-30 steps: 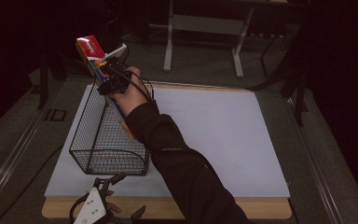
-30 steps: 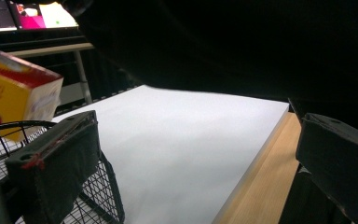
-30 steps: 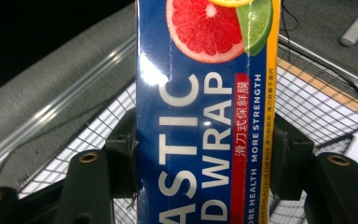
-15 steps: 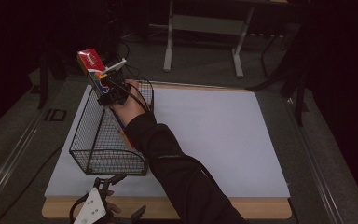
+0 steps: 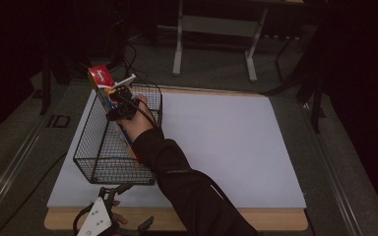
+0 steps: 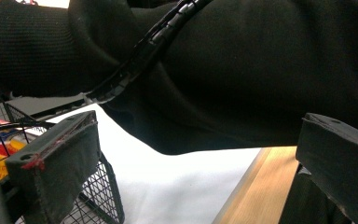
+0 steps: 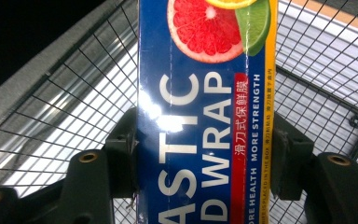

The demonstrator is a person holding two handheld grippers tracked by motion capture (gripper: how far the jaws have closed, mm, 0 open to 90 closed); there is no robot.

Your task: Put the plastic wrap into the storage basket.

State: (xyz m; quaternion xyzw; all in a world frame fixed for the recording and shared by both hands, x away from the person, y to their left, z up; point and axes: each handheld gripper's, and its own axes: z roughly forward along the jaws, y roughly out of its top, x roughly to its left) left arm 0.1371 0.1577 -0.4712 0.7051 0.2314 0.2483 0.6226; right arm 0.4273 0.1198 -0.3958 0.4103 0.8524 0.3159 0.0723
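Right hand-held gripper (image 7: 204,154), clamped on the wrap box (image 7: 205,112) that tilts half inside the basket (image 5: 86,147) at its far end, should lower it flat along the basket before letting go, while the left hand-held gripper (image 5: 113,223) waits open near the counter's (image 5: 275,219) front edge.
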